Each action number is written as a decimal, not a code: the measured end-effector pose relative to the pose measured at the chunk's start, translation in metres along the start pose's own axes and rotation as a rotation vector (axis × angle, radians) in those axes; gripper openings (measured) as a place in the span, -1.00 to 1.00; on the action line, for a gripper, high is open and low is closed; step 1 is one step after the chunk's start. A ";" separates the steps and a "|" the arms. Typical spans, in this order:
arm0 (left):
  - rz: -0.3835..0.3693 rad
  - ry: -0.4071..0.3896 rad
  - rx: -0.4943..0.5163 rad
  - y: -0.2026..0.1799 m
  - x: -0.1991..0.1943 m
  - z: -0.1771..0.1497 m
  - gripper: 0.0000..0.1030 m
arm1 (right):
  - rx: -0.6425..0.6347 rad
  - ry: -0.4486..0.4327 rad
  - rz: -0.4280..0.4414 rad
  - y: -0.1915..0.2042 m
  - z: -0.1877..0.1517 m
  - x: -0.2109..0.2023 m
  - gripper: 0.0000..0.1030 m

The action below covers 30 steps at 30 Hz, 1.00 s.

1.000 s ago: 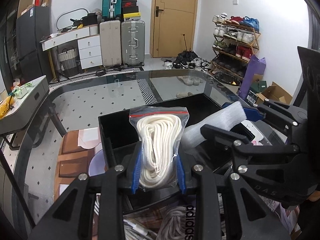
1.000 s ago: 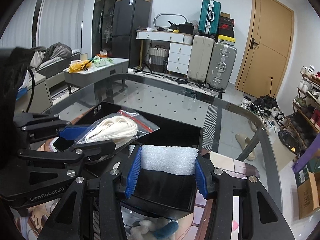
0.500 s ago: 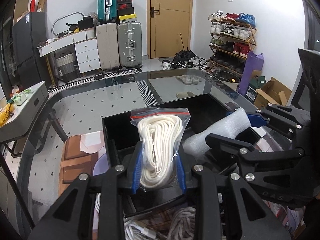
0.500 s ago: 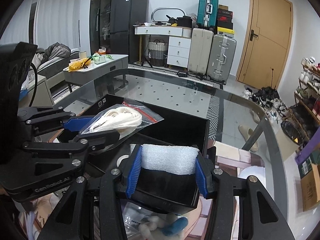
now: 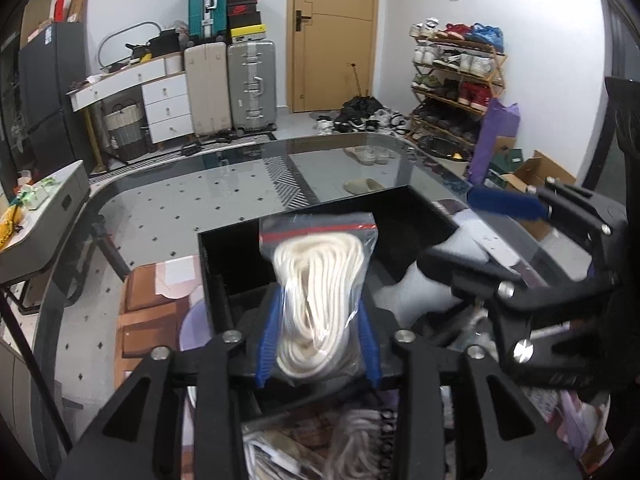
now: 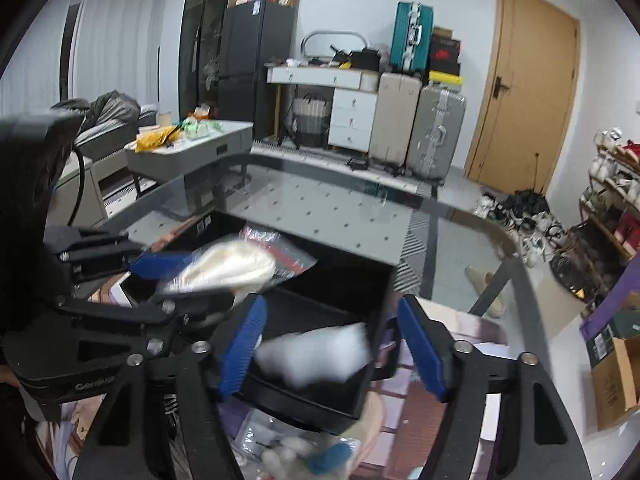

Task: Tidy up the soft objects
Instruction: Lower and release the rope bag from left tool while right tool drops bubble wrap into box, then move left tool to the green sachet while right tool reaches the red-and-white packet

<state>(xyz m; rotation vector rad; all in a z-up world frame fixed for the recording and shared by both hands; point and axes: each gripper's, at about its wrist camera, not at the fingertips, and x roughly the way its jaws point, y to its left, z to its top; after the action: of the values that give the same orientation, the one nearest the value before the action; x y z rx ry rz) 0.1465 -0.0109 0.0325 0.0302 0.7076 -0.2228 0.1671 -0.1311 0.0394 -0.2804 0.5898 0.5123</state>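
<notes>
My left gripper (image 5: 318, 340) is shut on a clear zip bag of white rope (image 5: 320, 292) and holds it over the near edge of a black box (image 5: 400, 204) on the glass table. The bag also shows in the right wrist view (image 6: 228, 266). My right gripper (image 6: 332, 348) is open. A white foam piece (image 6: 316, 356) sits blurred between its spread blue pads (image 6: 420, 352), inside the black box (image 6: 372, 280). In the left wrist view the foam (image 5: 416, 292) lies in the box under the right gripper (image 5: 480, 232).
Bagged cords and a grey adidas item (image 5: 360, 448) lie on the table near me. More small bagged items (image 6: 292, 452) lie below the right gripper. The glass table (image 5: 200, 200) stretches beyond the box. Suitcases, a shoe rack and a door stand behind.
My right gripper has opened and let go of the foam piece, which has dropped into the black box. My left gripper still holds the rope bag, a little farther over the box.
</notes>
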 end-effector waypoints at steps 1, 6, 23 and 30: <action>0.002 -0.004 0.005 -0.002 -0.002 0.000 -0.08 | 0.007 -0.007 -0.014 -0.003 0.000 -0.005 0.47; 0.015 -0.001 0.007 -0.005 -0.008 0.000 0.25 | 0.042 -0.020 -0.045 -0.012 -0.004 -0.022 0.71; 0.048 -0.097 -0.079 0.004 -0.073 -0.021 1.00 | 0.191 -0.024 -0.040 -0.028 -0.037 -0.093 0.99; 0.069 -0.101 -0.099 0.008 -0.090 -0.033 1.00 | 0.209 0.001 -0.035 -0.029 -0.058 -0.107 0.99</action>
<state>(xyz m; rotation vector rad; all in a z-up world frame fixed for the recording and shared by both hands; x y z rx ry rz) 0.0605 0.0179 0.0657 -0.0507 0.6150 -0.1221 0.0801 -0.2190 0.0596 -0.0926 0.6329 0.4133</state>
